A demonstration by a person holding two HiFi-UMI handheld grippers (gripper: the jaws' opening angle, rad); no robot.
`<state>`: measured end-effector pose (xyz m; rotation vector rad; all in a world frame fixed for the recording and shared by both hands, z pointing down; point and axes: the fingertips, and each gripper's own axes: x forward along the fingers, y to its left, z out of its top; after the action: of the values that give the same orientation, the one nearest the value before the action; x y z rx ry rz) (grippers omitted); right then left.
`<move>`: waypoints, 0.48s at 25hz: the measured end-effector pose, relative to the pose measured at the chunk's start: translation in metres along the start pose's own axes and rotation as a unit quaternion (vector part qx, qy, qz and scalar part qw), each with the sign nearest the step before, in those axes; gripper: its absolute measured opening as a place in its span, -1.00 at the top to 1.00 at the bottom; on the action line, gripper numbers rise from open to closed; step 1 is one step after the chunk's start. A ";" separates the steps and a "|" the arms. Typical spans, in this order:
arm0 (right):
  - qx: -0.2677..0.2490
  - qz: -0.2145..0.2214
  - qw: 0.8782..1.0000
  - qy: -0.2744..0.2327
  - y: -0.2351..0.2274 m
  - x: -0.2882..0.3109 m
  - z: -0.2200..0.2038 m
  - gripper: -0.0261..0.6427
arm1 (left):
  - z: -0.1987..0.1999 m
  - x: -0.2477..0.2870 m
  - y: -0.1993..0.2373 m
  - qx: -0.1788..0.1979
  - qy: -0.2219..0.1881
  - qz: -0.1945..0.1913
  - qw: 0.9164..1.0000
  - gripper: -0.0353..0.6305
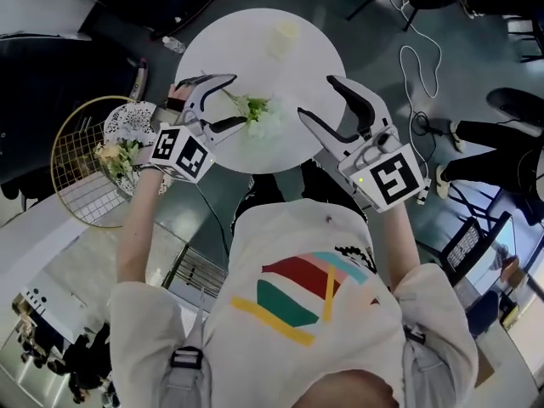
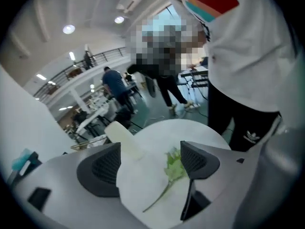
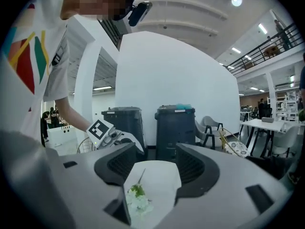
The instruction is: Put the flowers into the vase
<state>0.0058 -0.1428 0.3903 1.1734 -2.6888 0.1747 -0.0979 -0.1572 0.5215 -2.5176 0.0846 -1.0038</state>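
A white flower (image 1: 262, 116) with green leaves and a thin stem lies on the round white table (image 1: 212, 49). A pale vase (image 1: 285, 34) stands upright near the table's far edge. My left gripper (image 1: 236, 100) is open, its jaws either side of the stem end. In the left gripper view the flower (image 2: 174, 168) lies between the open jaws, close to the right pad, with the vase (image 2: 125, 137) behind. My right gripper (image 1: 316, 96) is open just right of the bloom. In the right gripper view the flower (image 3: 138, 197) lies low between its jaws.
A gold wire chair (image 1: 72, 177) with a patterned cushion and more flowers (image 1: 115, 155) stands left of the table. A bottle (image 1: 172, 45) and cables (image 1: 416, 66) lie on the floor. Two dark bins (image 3: 174, 128) stand against the white wall.
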 end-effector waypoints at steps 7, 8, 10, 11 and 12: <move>0.023 -0.023 0.998 0.046 0.007 -0.005 -0.034 0.17 | -0.067 0.057 -0.062 0.016 0.075 -0.170 0.982 -0.23; 0.027 -0.027 0.998 0.048 0.007 -0.005 -0.037 0.17 | -0.075 0.064 -0.066 0.019 0.086 -0.182 0.979 -0.23; 0.038 -0.033 0.998 0.048 0.008 -0.003 -0.041 0.17 | -0.091 0.074 -0.075 0.038 0.115 -0.212 0.970 -0.23; 0.041 -0.035 0.997 0.049 0.008 -0.003 -0.042 0.17 | -0.099 0.078 -0.080 0.049 0.130 -0.228 0.964 -0.23; 0.043 -0.036 0.997 0.050 0.009 -0.003 -0.043 0.17 | -0.104 0.081 -0.083 0.061 0.142 -0.242 0.958 -0.23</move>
<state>0.0071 -0.1270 0.4315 1.2499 -2.5709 0.3315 -0.1165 -0.1365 0.6752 -2.3082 -0.5172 -1.5044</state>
